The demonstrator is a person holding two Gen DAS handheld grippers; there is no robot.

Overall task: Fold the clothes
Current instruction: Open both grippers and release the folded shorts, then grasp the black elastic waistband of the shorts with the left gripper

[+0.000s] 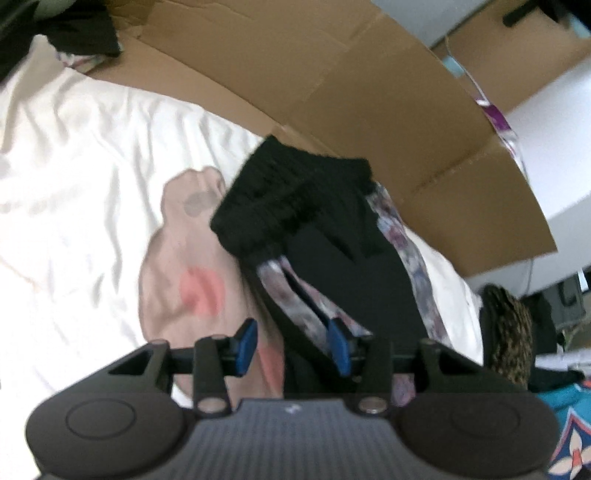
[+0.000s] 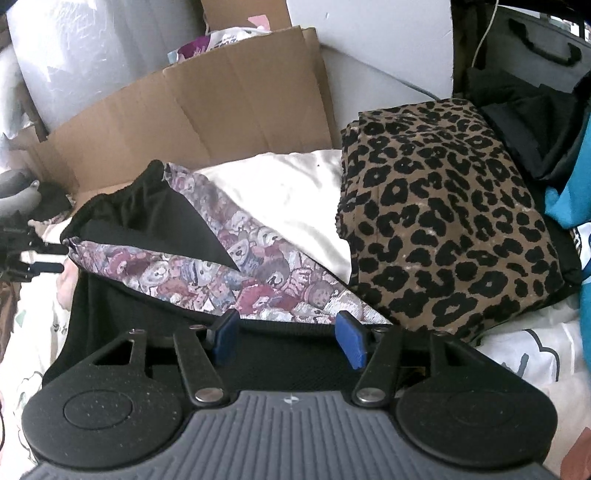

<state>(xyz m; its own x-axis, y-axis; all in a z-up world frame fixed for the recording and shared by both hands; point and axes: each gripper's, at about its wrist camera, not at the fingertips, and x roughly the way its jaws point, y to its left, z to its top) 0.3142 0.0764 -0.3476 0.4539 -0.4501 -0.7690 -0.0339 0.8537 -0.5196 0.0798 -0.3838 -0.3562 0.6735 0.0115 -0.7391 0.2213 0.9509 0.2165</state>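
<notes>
A black garment with a teddy-bear print lining (image 2: 258, 266) lies on the white sheet (image 2: 295, 192); its ribbed black cuff (image 1: 295, 192) points away in the left wrist view. My left gripper (image 1: 293, 345) is open, its blue pads (image 1: 246, 345) either side of the garment's printed edge (image 1: 314, 299). My right gripper (image 2: 288, 341) is open, low over the garment's black hem, pads (image 2: 351, 343) apart. The left gripper also shows at the left edge of the right wrist view (image 2: 37, 254). A pink garment with a red mark (image 1: 192, 280) lies under the left gripper.
Flattened cardboard (image 1: 332, 74) stands behind the bed, also in the right wrist view (image 2: 203, 110). A folded leopard-print garment (image 2: 450, 206) lies to the right, with dark folded clothes (image 2: 524, 110) and teal fabric (image 2: 576, 192) beyond. Dark clothes (image 1: 74, 33) lie at the far left.
</notes>
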